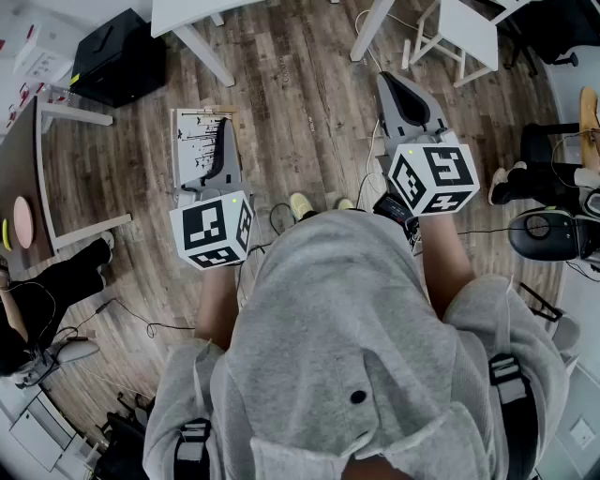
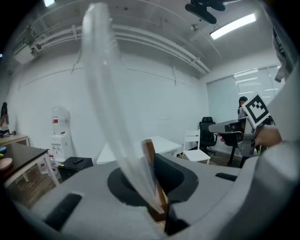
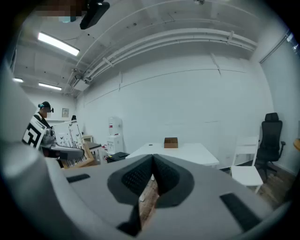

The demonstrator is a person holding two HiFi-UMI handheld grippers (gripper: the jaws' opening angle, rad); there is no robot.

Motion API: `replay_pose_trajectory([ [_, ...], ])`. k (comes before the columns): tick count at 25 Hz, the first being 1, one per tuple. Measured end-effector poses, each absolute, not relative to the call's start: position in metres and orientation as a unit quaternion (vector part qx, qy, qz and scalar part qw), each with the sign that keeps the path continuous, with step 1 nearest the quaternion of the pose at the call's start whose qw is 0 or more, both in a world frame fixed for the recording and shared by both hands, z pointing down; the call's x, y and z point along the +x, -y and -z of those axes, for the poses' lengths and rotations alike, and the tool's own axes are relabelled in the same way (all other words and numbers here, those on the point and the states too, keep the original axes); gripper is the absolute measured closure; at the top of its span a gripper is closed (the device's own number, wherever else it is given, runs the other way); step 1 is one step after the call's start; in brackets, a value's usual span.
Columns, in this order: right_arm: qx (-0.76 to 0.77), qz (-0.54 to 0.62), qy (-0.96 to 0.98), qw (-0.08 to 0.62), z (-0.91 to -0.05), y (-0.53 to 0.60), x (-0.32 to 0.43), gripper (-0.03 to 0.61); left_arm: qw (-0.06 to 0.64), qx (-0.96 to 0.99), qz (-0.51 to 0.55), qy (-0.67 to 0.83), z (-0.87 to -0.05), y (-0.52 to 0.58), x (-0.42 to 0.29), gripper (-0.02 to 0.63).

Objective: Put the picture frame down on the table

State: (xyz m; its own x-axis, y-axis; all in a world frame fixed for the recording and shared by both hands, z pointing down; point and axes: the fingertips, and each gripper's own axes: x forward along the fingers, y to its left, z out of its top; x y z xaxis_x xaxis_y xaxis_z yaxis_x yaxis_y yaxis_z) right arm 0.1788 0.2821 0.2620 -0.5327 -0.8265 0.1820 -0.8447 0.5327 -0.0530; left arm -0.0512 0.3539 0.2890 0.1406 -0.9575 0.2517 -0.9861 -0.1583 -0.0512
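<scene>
In the head view my left gripper [image 1: 223, 131] is shut on the picture frame [image 1: 195, 142], a wooden frame around a white print with black marks, held over the wooden floor. Along the left gripper's [image 2: 158, 194] own jaws, the frame's wooden edge [image 2: 150, 157] sits pinched between them, and its pale blurred side rises up the picture. My right gripper [image 1: 400, 89] is shut with nothing in it, to the right of the frame. Its closed jaws [image 3: 152, 180] point toward a white table [image 3: 187, 153].
A cardboard box [image 3: 171, 142] stands on that white table. Another white table [image 1: 192, 26] is ahead of the frame, with a black case [image 1: 112, 58] beside it. A dark table [image 1: 21, 178] with a pink plate [image 1: 23, 221] is at left. White chair [image 1: 459, 33] and office chairs at right.
</scene>
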Motion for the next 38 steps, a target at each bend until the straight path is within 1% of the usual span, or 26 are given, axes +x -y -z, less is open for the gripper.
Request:
replay_pose_trajectory([
  [8,0.488,-0.095,0.867,0.038,-0.257,-0.283,0.175,0.552,0.06,0.749,-0.107,0.651,-0.285,-0.36,-0.065,0.563],
  [16,0.51,-0.097,0.853,0.053,-0.26,-0.287,0.178,0.552,0.062,0.754,-0.1,0.646,-0.287,-0.364,-0.065,0.563],
  [23,0.495,-0.091,0.862,0.057,-0.258,-0.288,0.167,0.552,0.061,0.754,-0.099,0.647,-0.289,-0.369,-0.063,0.563],
  [31,0.468,-0.085,0.877,0.063,-0.256,-0.27,0.142,0.552,0.05,0.752,-0.119,0.647,-0.291,-0.357,-0.073,0.563],
  [38,0.466,-0.094,0.878,0.063,-0.266,-0.246,0.14,0.552,0.056,0.746,-0.122,0.653,-0.296,-0.337,-0.077,0.563],
])
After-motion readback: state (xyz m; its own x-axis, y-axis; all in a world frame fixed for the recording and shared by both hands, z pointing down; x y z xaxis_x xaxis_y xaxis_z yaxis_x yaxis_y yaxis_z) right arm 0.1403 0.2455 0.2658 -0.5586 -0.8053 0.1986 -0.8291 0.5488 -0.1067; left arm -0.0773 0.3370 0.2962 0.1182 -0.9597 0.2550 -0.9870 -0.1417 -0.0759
